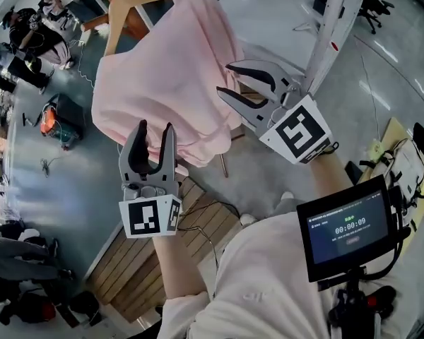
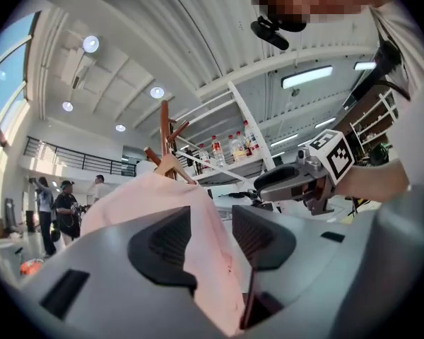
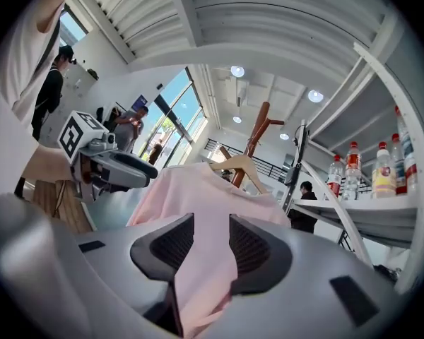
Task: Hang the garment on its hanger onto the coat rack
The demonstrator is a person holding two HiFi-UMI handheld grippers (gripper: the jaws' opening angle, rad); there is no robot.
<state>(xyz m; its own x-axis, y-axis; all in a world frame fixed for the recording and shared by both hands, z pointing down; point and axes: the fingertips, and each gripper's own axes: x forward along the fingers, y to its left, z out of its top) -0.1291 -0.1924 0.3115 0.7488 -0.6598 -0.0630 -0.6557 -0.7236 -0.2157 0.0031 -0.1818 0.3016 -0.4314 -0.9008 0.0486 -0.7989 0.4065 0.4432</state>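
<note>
- You are in a big open hall, with grey floor (image 1: 78,189) far beneath both grippers.
- Your left gripper (image 1: 155,127) and right gripper (image 1: 225,78) both stand open. The hem of the pink garment (image 1: 162,76) runs loose between each pair of jaws, probably lined up for a steadying pinch.
- Ahead and above the two grippers are one garment, one wooden hanger (image 1: 131,4) and one coat rack (image 3: 258,129).
</note>
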